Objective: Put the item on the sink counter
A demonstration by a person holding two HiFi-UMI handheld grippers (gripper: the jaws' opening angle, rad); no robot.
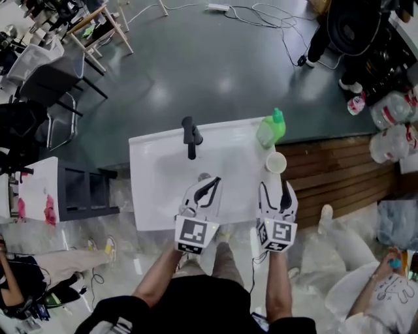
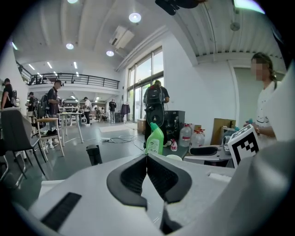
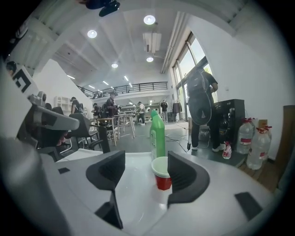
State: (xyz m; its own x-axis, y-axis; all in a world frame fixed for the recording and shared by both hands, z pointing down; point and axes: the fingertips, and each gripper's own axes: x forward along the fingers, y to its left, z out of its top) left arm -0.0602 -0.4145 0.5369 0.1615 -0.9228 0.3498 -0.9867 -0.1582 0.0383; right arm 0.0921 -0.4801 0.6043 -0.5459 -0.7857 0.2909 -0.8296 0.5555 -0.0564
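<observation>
my right gripper point(image 1: 275, 189) hangs wide open and empty, my left gripper point(image 1: 210, 186) is pinched shut on nothing. the cup point(image 1: 276, 162) stands on the sink counter point(image 1: 157, 196) at my right claw's 12 o'clock. a nudge could tip it into the green bottle point(image 1: 272, 128) or off the edge at 3. glossy white top, grey floor — cables, chairs, people.

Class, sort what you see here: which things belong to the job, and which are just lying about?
Job: cup, sink counter, right gripper.
Lying about: green bottle, tap, chairs, water jugs, floor cables.
</observation>
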